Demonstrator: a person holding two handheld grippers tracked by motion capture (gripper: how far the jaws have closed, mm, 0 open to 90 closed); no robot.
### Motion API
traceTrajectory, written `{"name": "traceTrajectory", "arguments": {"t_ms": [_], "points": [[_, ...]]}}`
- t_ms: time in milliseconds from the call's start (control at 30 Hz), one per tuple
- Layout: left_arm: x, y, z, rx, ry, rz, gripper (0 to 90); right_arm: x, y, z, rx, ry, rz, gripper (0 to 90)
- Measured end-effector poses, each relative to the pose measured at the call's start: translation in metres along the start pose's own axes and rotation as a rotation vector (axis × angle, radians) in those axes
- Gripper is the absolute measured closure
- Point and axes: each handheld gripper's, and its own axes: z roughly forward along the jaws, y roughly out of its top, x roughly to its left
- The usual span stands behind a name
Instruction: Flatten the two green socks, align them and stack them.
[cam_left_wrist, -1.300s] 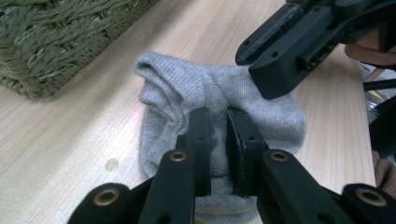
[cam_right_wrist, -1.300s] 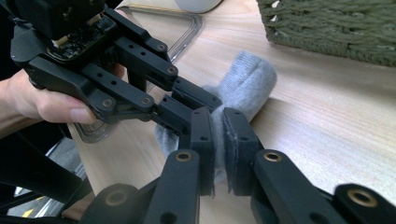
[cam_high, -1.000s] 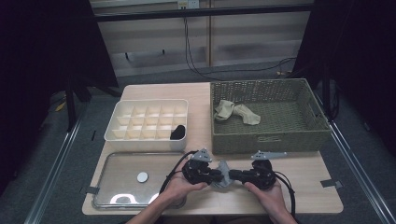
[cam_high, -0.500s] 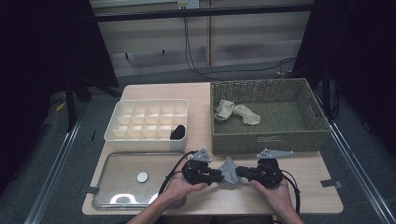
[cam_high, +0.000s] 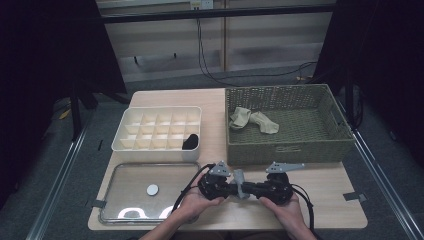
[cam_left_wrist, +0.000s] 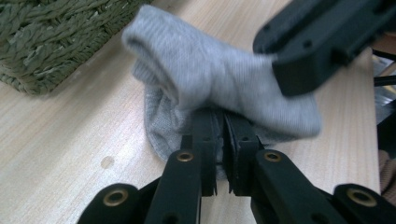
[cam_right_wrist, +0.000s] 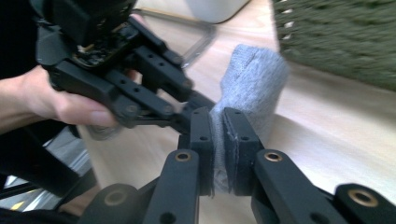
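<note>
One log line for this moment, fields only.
left tool: shut on sock | right tool: shut on sock | sock: held between tools, over table front of basket

Wicker basket (cam_high: 287, 150) blocks ahead

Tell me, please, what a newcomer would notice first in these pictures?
First, the grey sock at the table's near edge, pinched from both sides by the left gripper and right gripper. Then the wicker basket behind, with two beige socks inside.
</note>
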Motion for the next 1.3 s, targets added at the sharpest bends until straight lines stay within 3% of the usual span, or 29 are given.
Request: {"name": "traceTrajectory", "arguments": {"t_ms": [367, 600, 700, 833, 933, 1000, 1233, 1300], "points": [[0.010, -0.006, -0.005, -0.032, -0.048, -0.059, 81.8, 0.006, -0.006, 0.009, 0.042, 0.022, -0.010, 83.4], [0.017, -0.007, -0.016, -0.048, -0.033, -0.087, 75.0, 0.004, -0.007, 0.015, 0.063, -0.001, -0.023, 83.3], [0.019, -0.005, -0.024, -0.048, -0.029, -0.076, 72.6, 0.005, -0.006, 0.016, 0.067, -0.004, -0.027, 83.3], [0.025, -0.004, -0.039, -0.075, 0.008, -0.078, 71.2, 0.005, -0.005, 0.018, 0.078, -0.014, -0.033, 83.2], [0.033, -0.010, -0.034, -0.043, 0.024, -0.091, 66.1, 0.006, -0.002, 0.019, 0.088, -0.019, -0.034, 83.2], [0.033, -0.012, -0.027, -0.036, -0.012, -0.108, 64.8, 0.006, -0.002, 0.020, 0.093, -0.022, -0.037, 83.1], [0.031, -0.013, -0.022, -0.007, -0.034, -0.102, 78.7, 0.004, 0.003, 0.021, 0.104, -0.020, -0.031, 82.6], [0.031, -0.015, -0.021, 0.025, -0.031, -0.100, 81.3, 0.004, 0.004, 0.023, 0.101, -0.017, -0.031, 82.6]]}}
